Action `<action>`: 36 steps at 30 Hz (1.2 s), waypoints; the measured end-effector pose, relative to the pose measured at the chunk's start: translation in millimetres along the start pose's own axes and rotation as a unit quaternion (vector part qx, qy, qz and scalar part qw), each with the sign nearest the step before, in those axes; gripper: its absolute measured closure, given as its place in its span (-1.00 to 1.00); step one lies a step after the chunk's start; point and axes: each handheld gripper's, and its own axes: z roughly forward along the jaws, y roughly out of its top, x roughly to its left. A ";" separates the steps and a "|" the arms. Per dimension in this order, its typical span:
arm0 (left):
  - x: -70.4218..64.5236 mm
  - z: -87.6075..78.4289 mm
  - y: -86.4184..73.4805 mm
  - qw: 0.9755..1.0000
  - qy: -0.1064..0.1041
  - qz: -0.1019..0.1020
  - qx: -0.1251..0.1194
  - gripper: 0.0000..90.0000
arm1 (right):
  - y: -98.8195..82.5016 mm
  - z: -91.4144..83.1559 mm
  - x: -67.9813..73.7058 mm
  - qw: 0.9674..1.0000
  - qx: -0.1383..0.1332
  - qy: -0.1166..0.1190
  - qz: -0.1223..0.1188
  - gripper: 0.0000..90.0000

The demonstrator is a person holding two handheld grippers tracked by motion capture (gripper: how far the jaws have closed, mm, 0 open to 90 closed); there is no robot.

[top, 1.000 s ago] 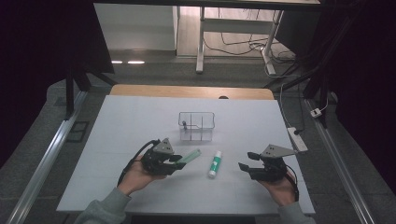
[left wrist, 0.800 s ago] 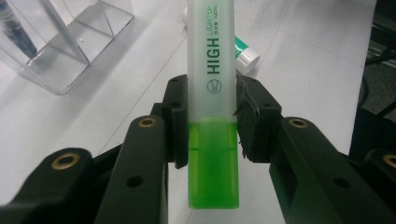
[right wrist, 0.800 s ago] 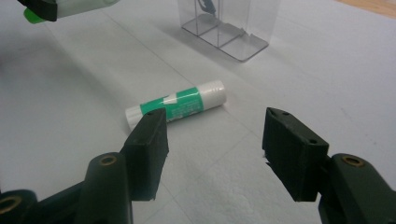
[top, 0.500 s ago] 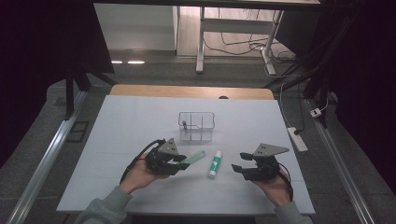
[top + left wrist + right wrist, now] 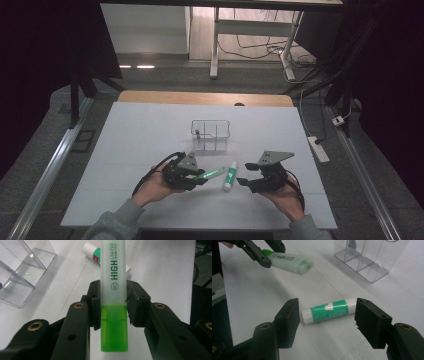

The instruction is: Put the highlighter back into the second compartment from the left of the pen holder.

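Clear plastic three-compartment organizer box (image 5: 210,135) stands mid-table on the white table (image 5: 130,130); one small dark item (image 5: 197,133) sits upright in its left compartment, other compartments look bare; near side of the box, left gripper (image 5: 197,176) pinches a green translucent highlighter pen (image 5: 210,174) by the barrel, cap end pointing right, off the table; white-and-green glue stick (image 5: 230,175) lies flat just right of the highlighter tip, apart from it; right gripper (image 5: 243,182) sits near the glue stick, jaws spread and just been opening, stick lying between them untouched; nothing blocks the box.
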 end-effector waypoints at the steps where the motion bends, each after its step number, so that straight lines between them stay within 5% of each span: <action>1: 0.0 1.1 0.4 1.000 0.000 0.001 0.002 0.46 | 1.4 1.4 1.1 1.000 0.004 0.001 -0.003 -0.20; 19: -8.5 22.5 5.9 0.998 0.001 0.041 0.042 0.46 | 25.2 29.0 19.9 0.996 0.060 0.028 -0.068 -0.23; 29: -11.7 25.8 6.8 0.998 -0.009 0.048 0.045 0.46 | 33.7 42.7 31.2 0.987 0.100 0.027 -0.125 -0.22; 36: -14.7 26.3 8.0 0.997 -0.015 0.054 0.044 0.46 | 36.1 53.1 37.7 0.976 0.134 0.037 -0.166 -0.04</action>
